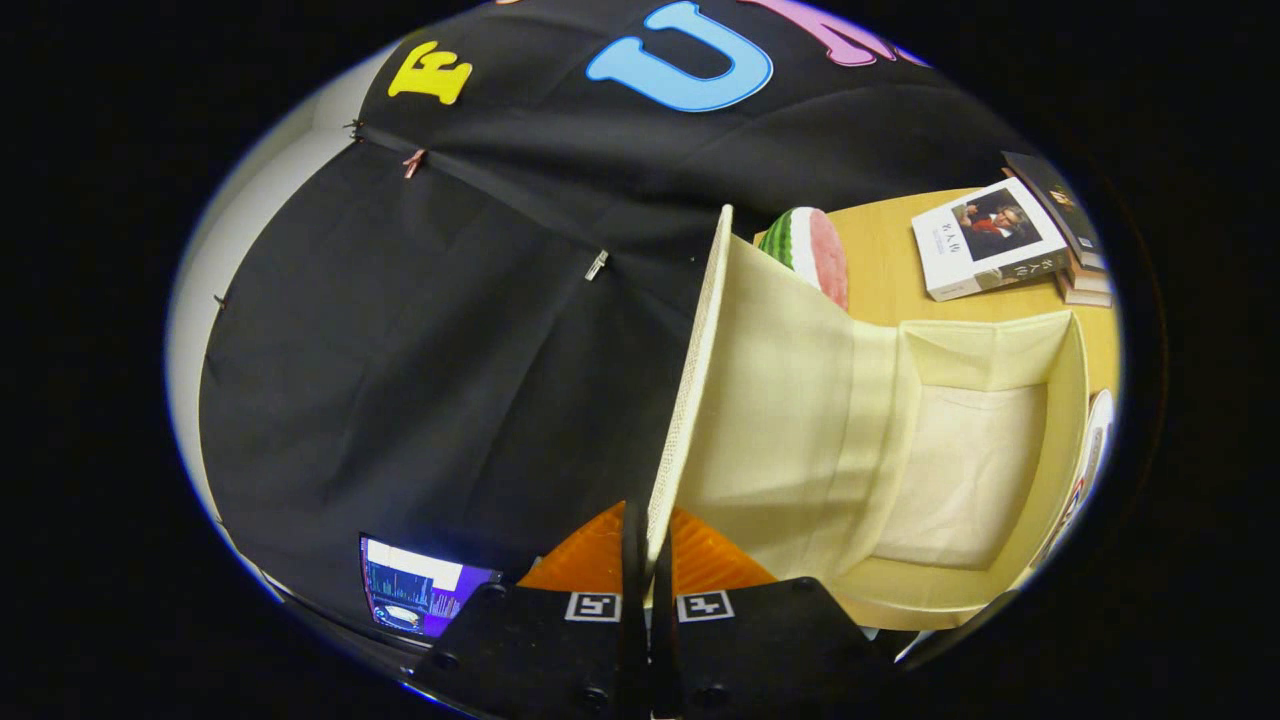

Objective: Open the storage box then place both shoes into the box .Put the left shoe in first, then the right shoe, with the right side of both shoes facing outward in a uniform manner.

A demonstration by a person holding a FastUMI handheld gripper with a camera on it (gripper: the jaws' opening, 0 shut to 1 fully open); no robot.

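Two fingers pinched nearly together, and the gripper (648, 560) has the edge of the storage box's lid (690, 400) caught between them, both pressing on the thin woven rim with hardly a gap left. That lid is swung up, standing almost on edge and running away from the fingertips towards the black cloth wall (420, 350). Off to the right of it the storage box (1060, 470) lies wide open, cream fabric inside, its pale lined floor bare to the eye. It sits on a light wooden table (885, 260). Beyond the lid's far end, a watermelon-slice toy (815, 250) pokes up, green rind and pink flesh, just behind the box. Further back on the table is a stack of books (1085, 265) with a white-covered book (985, 250) leaning against it. At the box's far side there's a sliver of something pale with a patterned edge (1095, 450), possibly a shoe, though it's too squeezed to say. Down beside the fingers on the left, a lit screen (415, 590) glows.
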